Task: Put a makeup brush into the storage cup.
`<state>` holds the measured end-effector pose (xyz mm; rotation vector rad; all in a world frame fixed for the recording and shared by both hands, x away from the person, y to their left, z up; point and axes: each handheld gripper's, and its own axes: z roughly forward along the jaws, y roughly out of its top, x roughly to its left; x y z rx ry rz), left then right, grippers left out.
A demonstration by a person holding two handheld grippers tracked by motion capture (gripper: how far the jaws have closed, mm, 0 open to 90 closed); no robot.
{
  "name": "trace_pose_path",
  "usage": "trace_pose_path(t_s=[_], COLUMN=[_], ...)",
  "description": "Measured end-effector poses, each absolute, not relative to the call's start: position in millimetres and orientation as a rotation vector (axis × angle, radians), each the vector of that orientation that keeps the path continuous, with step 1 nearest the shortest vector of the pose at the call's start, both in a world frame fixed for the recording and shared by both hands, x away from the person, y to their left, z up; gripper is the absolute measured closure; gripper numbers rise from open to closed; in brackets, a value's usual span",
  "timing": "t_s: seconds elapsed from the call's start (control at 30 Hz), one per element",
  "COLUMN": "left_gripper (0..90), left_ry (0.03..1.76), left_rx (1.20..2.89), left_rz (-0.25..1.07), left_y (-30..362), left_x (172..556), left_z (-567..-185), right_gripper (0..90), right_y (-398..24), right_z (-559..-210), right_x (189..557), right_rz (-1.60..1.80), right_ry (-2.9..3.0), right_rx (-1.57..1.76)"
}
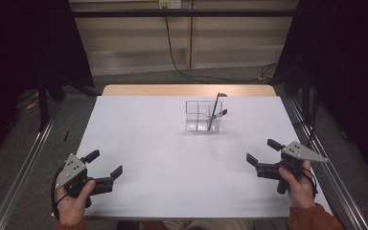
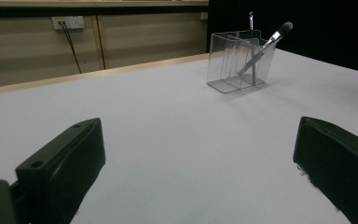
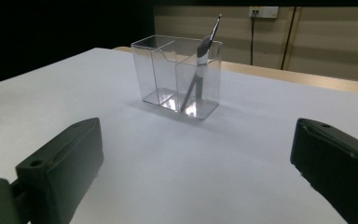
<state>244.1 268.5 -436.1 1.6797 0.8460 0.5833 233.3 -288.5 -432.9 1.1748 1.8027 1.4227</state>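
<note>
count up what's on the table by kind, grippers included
clear organizer: 1
brushes standing in the organizer: 2, a short makeup brush and a thin, taller one
grippers, both open: 2, left gripper and right gripper
total: 5
</note>
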Motion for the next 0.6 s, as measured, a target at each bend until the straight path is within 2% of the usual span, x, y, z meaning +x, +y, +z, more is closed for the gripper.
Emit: trace_pose_path(t_s=[0.6], left_gripper=[2.2], left_ry=[0.840], left_rx=[1.698], left_rz=[0.572], left_y=[267], left_x=[240], left_z=[-435], right_gripper=[1.3], right_y=[-300], right_z=[-442], right_x=[217], right_rz=[1.407], right_ry=[1.790], right_rx=[1.192])
